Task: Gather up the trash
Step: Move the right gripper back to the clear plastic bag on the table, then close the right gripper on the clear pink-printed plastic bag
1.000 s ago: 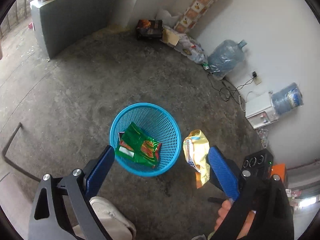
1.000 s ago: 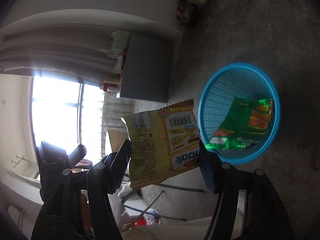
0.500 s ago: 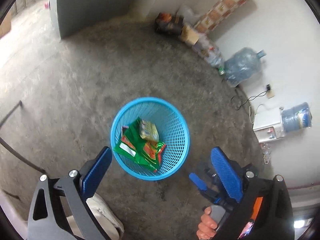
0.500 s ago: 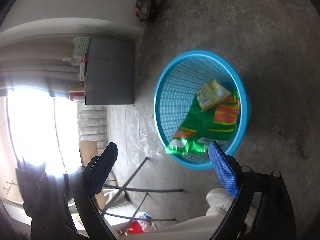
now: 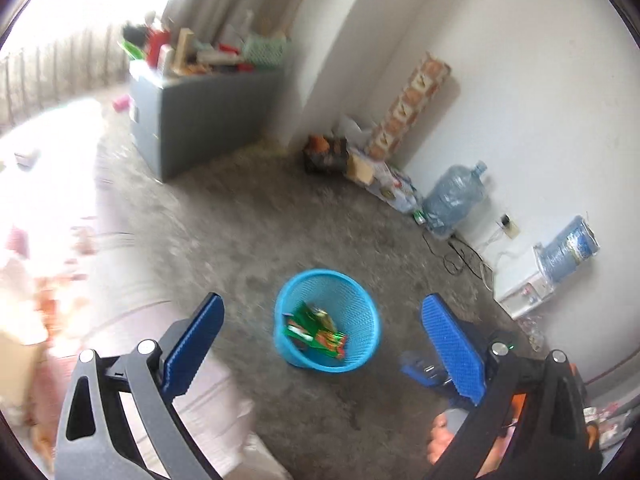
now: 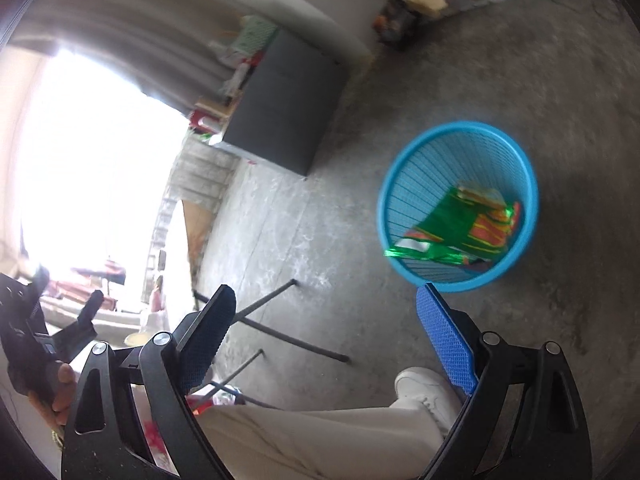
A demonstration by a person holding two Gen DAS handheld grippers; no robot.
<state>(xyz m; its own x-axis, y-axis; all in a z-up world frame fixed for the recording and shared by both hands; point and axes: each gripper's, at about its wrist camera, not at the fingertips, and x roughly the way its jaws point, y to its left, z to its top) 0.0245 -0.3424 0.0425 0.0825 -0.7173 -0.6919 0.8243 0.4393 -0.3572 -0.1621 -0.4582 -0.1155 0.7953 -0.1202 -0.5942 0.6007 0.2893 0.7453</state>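
The blue mesh wastebasket (image 5: 327, 322) is standing upright on the bare concrete floor (image 5: 248, 224), and everything else is sitting around it. Inside it, a green snack wrapper (image 6: 452, 226) is lying crumpled against the wall, with a smaller yellow packet (image 6: 482, 197) resting on top of it (blurred, so its print cannot be read). The left gripper (image 5: 322, 346) is hovering above and on the near side of the basket, its blue pads standing wide apart with nothing between them. The right gripper (image 6: 324, 340) is hanging beside the basket, its jaws having just been opening and now gaping wide, empty. A person's white shoe (image 6: 426, 394) is planted near the basket. Well beyond the basket, a water jug (image 5: 454, 200) is leaning at the white wall.
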